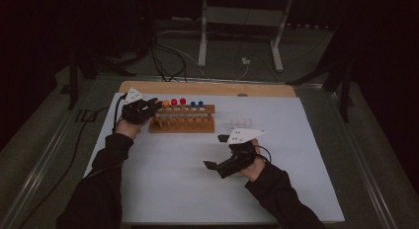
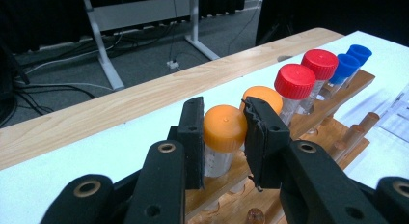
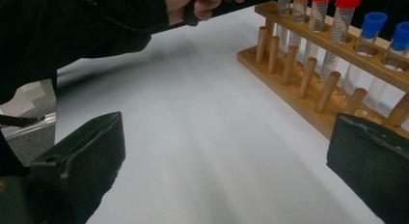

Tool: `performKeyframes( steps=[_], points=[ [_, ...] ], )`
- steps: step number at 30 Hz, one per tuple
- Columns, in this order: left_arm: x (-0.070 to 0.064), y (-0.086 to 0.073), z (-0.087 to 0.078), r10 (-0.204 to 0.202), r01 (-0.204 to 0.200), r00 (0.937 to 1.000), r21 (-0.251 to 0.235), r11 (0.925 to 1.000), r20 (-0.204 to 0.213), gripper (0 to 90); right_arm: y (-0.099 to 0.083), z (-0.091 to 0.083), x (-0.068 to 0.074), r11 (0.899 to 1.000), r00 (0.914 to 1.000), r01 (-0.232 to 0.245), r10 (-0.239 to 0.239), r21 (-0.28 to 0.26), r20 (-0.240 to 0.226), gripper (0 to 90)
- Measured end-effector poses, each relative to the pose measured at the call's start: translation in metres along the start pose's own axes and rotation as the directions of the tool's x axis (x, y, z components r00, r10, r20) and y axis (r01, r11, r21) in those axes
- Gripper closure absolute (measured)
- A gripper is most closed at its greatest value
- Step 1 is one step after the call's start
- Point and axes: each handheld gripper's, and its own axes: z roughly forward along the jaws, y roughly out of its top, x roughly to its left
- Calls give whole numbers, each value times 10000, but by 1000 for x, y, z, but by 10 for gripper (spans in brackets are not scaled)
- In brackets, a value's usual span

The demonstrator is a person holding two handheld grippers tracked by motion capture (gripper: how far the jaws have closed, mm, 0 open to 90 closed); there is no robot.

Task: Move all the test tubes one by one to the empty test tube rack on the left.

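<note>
Left gripper (image 2: 223,132) jaws flank the orange-capped tube (image 2: 223,137) at the rack's (image 2: 337,96) left end, touching or nearly so. Right gripper (image 3: 226,156) wide open, empty, before the rack on the desk (image 3: 202,137).

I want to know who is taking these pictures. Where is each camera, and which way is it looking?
High view: above the table, looking forward and down; shows both forearms, left gripper, right gripper.
Left gripper view: rides that gripper, looking along its jaws, which flank an orange-capped tube in the rack.
Right gripper view: rides that gripper, low over the table, facing the rack between its wide-apart jaws; shows the other hand.
All three share the rack and tubes.
</note>
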Motion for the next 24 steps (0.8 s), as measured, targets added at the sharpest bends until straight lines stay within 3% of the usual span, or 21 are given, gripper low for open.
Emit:
performKeyframes(
  steps=[6,10,15,24],
  points=[
    [1,0,-1,-174,174,9998,-33,9998,59,704,0,0,0,10000,10000,-23,23,12,10,1],
    [-2,2,-6,-77,81,9996,-147,9999,286,606,0,0,-1,10000,10000,-53,53,-1,7,1],
    [-5,6,-14,132,-123,9993,-253,9996,360,546,0,-1,-1,10000,10000,-32,32,-15,12,1],
    [-11,10,-36,89,-67,9967,-272,9996,812,336,1,-2,-1,10000,10000,-26,26,-63,44,1]
  ],
)
